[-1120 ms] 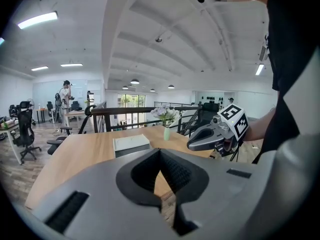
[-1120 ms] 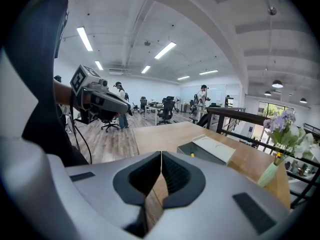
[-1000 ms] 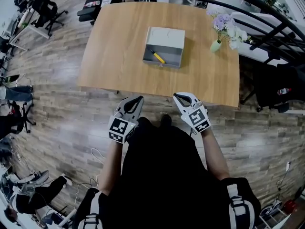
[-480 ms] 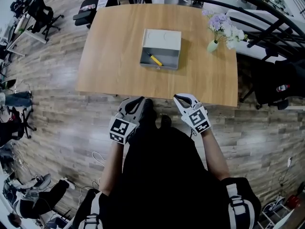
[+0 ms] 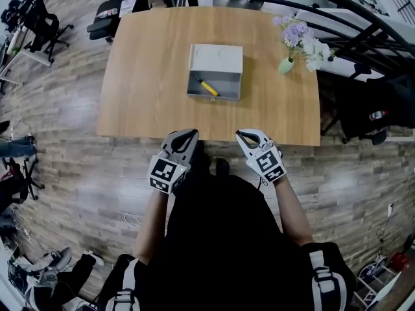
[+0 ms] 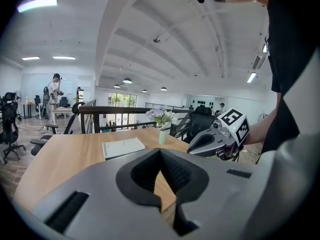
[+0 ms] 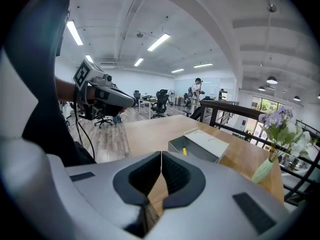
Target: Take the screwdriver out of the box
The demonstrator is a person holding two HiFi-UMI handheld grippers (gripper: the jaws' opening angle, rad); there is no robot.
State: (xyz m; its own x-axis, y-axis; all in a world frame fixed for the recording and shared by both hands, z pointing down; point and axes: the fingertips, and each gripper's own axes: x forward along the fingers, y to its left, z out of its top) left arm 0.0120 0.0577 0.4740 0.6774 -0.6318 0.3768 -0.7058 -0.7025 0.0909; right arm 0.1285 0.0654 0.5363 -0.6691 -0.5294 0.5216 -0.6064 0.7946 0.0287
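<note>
Head view: light wooden worktop [image 5: 142, 76]. An open grey metal box [image 5: 216, 60] sat at its centre, with a yellow-handled screwdriver [image 5: 208, 87] lying inside the near part. A green vase of pale flowers [image 5: 286, 65] stood well apart. The left hand-held gripper [image 5: 190, 134] and right hand-held gripper [image 5: 241, 134] hovered at the near edge.
Left gripper view: jaws pressed together, nothing between.
Right gripper view: jaws pressed together, empty; the box was ahead.

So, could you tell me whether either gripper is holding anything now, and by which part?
Nothing is held. The left gripper and right gripper are both shut and empty; the screwdriver lies in the box.
</note>
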